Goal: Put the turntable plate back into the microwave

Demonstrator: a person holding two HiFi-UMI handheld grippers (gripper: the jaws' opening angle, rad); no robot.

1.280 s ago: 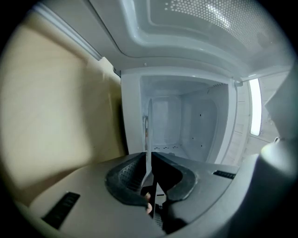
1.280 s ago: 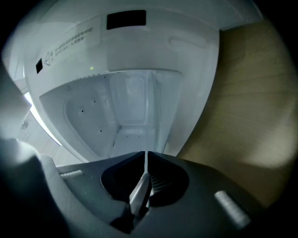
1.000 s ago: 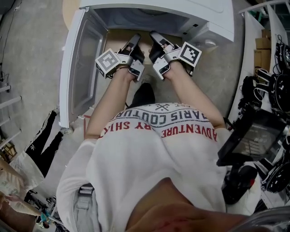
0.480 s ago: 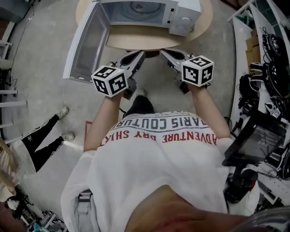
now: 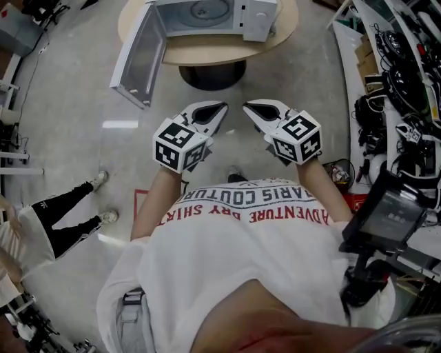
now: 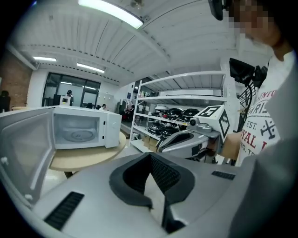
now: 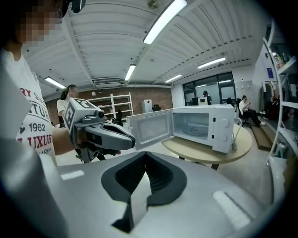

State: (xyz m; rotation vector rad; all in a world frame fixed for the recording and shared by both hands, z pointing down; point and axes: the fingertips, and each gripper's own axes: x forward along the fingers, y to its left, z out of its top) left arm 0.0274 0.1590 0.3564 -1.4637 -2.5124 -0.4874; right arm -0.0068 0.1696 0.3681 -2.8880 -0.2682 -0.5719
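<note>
The turntable plate [image 5: 206, 9] lies flat on the floor of the white microwave [image 5: 256, 19], inside the cooking cavity, and the microwave stands on a round wooden desk [image 5: 219, 50] at the top of the head view. Its door [image 5: 137, 54] hangs open, swung out to the person's left past the desk's edge. Both claws are well apart from the plate, out over the grey floor [image 5: 76, 103] on the near side of the desk and close to the person's chest. The left claw [image 5: 219, 107] has its two jaws brought together at the tips, with nothing between them; its own view looks over the closed jaws toward the open microwave, where the glass plate shows as a pale disc in the cavity. The right claw [image 5: 249, 107] is likewise closed tip to tip and empty, and its view also faces the open cavity with the plate in it. The two claws sit side by side, near each other but not touching, their tips angled slightly inward toward one another. Each carries its marker cube [image 5: 180, 144] on the side nearest the person. Cluttered shelves [image 5: 400, 83] run along the right, and another person's legs [image 5: 65, 219] show at the left edge.
</note>
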